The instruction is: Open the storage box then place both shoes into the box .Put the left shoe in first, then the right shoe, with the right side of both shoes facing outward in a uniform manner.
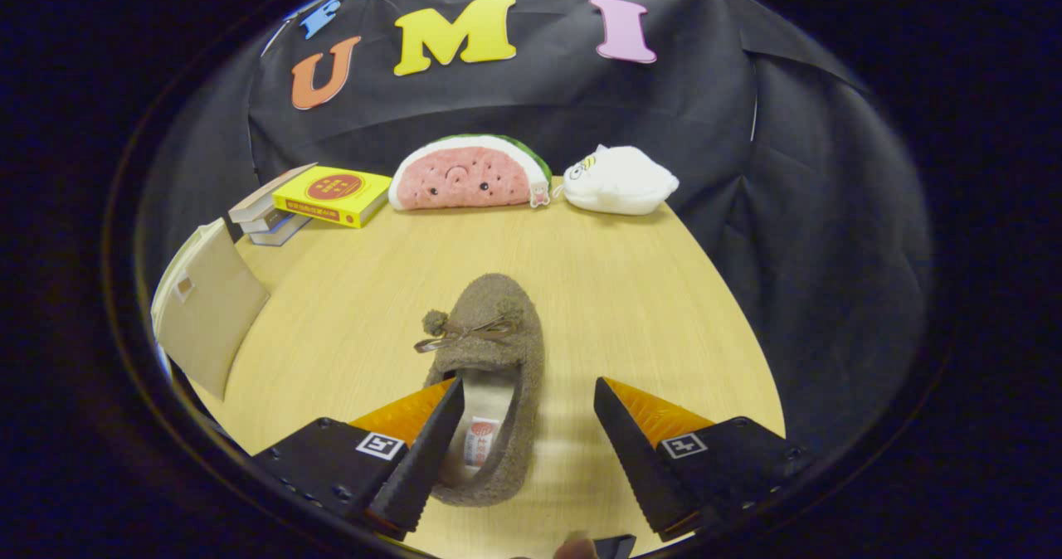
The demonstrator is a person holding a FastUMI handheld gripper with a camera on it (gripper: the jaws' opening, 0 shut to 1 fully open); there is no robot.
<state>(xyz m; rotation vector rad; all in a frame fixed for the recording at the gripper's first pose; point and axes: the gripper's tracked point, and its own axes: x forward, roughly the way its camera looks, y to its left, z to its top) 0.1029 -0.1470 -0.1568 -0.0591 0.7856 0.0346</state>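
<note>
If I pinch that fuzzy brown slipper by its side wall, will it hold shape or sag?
The fuzzy brown slipper looks soft, so its wall will probably fold and the toe droop. It seems light and unlikely to roll. The open gripper has one finger over its opening, the other clear on the wooden table.

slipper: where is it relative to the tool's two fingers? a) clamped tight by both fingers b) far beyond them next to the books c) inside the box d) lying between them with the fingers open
d: the slipper lies on the table with its heel end between the open fingers of the tool; the left finger overlaps its opening and the right finger stands clear of it.
</note>
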